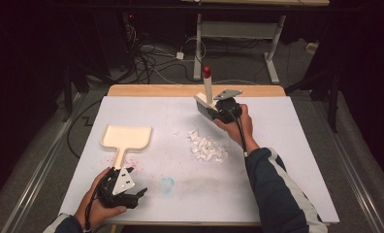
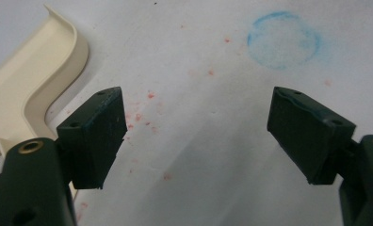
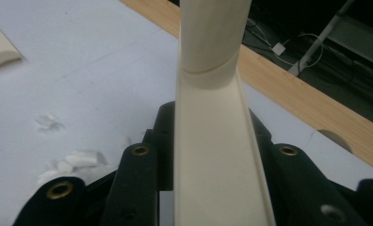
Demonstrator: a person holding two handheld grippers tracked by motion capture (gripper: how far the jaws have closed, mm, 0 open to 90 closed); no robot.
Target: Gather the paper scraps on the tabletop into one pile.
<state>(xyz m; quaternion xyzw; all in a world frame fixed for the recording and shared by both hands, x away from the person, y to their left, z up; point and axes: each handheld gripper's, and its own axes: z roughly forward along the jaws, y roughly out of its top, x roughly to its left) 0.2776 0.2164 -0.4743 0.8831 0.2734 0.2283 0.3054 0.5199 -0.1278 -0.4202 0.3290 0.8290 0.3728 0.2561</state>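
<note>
A small cream hand brush (image 1: 207, 97) is held by the right gripper (image 1: 222, 110) at the far side of the white table cover (image 1: 287, 160), just beyond the pile of white paper scraps (image 1: 207, 148). In the right gripper view the jaws are seen pressed against the two sides of the brush's flat cream handle (image 3: 217, 155), low down and just above the bristled head (image 1: 203, 105), so that the red-tipped end stands upward. The brush is judged light and stiff, its smooth plastic handle rather slippery, so a firm pinch on the flat faces near the head seems the soundest hold. The scraps are judged very light and easily scattered, and gentle strokes would be called for. The right hand (image 1: 238, 124) is extended far over the table with the forearm angled in from the near right, the gripper lifted off the surface. The cream dustpan (image 1: 127, 137) lies at the left, its handle pointing toward the near edge. The left gripper (image 1: 124, 191) is rested near the near-left edge, just beside the end of that handle, with its jaws spread wide over bare cover; the dustpan is not yet gripped. A faint blue ring mark (image 2: 282, 40) and pink specks (image 2: 144, 115) are seen on the cover nearby.
</note>
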